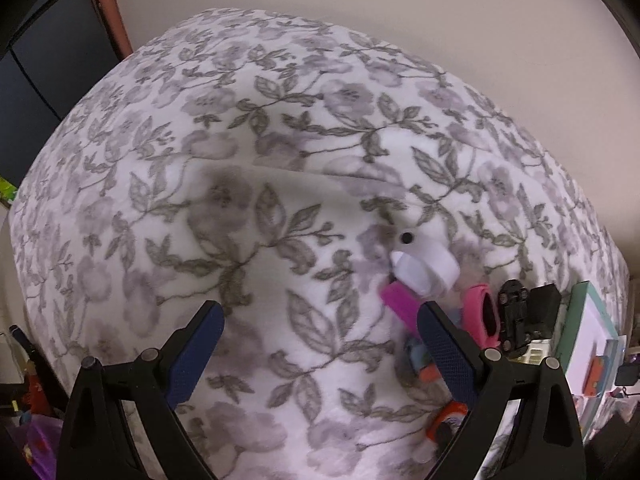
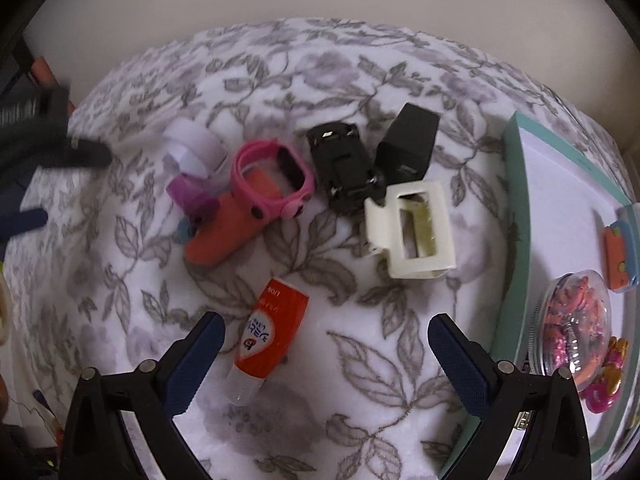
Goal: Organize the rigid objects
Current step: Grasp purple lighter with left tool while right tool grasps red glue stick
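Small rigid objects lie on a floral blanket (image 2: 120, 248): a white tape roll (image 2: 194, 146), a pink watch (image 2: 276, 178), a black toy car (image 2: 342, 168), a black box (image 2: 406, 144), a cream hair claw (image 2: 412, 230), an orange-red glue stick (image 2: 270, 330). My right gripper (image 2: 326, 330) is open above the blanket, the glue stick by its left finger. My left gripper (image 1: 320, 320) is open and empty over bare blanket (image 1: 240, 160); the tape roll (image 1: 424, 268), watch (image 1: 482, 314) and toy car (image 1: 516, 314) lie beyond its right finger.
A teal-rimmed white tray (image 2: 516, 208) at the right holds a clear case of colourful bits (image 2: 576, 320) and an orange-blue toy (image 2: 618, 256). The tray also shows in the left wrist view (image 1: 576, 316). A pale wall stands behind the blanket. Clutter lies at the lower left (image 1: 28, 400).
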### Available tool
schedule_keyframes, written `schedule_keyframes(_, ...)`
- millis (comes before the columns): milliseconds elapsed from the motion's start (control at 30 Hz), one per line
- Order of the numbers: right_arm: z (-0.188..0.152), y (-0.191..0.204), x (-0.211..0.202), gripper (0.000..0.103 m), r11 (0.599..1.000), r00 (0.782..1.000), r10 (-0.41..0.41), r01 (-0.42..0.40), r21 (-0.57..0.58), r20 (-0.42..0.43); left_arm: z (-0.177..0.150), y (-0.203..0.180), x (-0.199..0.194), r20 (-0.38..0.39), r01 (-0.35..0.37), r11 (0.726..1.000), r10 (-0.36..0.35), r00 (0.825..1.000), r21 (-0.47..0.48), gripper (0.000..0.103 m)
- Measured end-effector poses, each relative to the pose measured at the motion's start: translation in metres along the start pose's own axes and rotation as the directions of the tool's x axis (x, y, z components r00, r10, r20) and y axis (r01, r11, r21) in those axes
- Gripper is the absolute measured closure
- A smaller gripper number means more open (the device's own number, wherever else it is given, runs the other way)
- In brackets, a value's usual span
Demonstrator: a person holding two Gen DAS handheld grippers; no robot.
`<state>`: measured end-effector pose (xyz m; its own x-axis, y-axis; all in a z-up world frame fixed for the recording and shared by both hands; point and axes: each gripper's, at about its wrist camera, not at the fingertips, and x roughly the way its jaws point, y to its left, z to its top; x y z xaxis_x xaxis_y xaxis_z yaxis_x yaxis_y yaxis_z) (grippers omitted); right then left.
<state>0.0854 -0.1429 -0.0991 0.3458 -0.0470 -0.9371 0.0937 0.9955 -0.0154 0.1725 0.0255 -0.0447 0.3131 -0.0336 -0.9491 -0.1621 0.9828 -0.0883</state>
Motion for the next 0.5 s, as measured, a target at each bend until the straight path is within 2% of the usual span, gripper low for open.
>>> schedule_keyframes(100, -0.002, 0.001, 0.006, 0.0, 1.0, 1.0, -0.018, 0.018, -0.018, -0.015, 0.0, -0.01, 0.004, 0.001, 0.023, 1.0, -0.023, 1.0, 0.016, 0.006)
schedule_keyframes(233, -0.005, -0.008, 0.009, 0.0, 1.0, 1.0, 0.003, -0.003, 0.004, -0.022, -0.004, -0.024, 0.015, -0.013, 0.024, 0.998, -0.023, 1.0, 0.054, 0.006)
schedule_keyframes(500, -0.009, -0.026, 0.006, 0.0, 1.0, 0.999, -0.027, 0.027, -0.008, -0.027, -0.009, -0.041, 0.036, -0.009, 0.042, 0.997, -0.041, 0.999, 0.063, 0.006)
